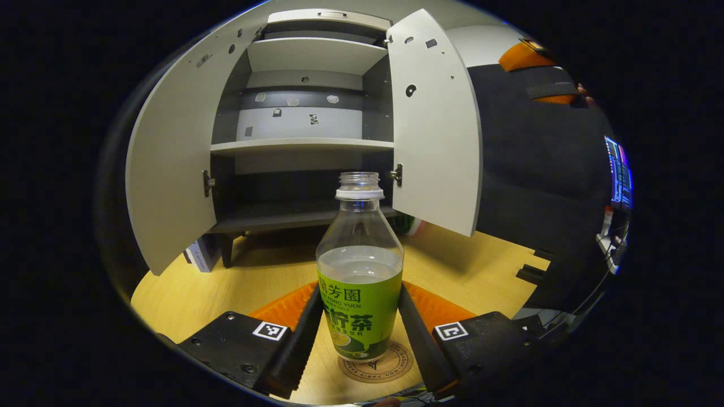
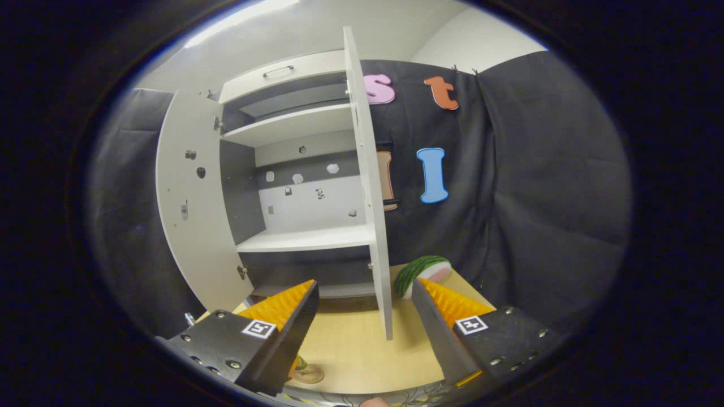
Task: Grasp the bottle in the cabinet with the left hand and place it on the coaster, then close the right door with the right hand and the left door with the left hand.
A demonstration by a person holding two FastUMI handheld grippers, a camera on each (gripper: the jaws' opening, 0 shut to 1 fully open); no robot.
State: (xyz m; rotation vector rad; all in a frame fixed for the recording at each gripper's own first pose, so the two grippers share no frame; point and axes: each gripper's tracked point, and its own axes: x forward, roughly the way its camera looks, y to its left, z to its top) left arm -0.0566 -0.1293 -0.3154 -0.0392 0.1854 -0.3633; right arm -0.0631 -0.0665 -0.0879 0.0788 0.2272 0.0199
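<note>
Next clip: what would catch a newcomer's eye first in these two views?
In the left gripper view, the green-labelled bottle stands uncapped on the round coaster, between the left gripper's jaws, which flank its label. Behind it the cabinet gapes with both doors swung wide. In the right gripper view, the right door stands edge-on ahead of the open right gripper.

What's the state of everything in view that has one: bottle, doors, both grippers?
Bottle: upright on the coaster, uncapped, partly full.
Left gripper: fingers at the bottle's sides; contact unclear.
Right gripper: open, holding nothing.
Left door: open.
Right door: open.
Cabinet: shelves bare.
</note>
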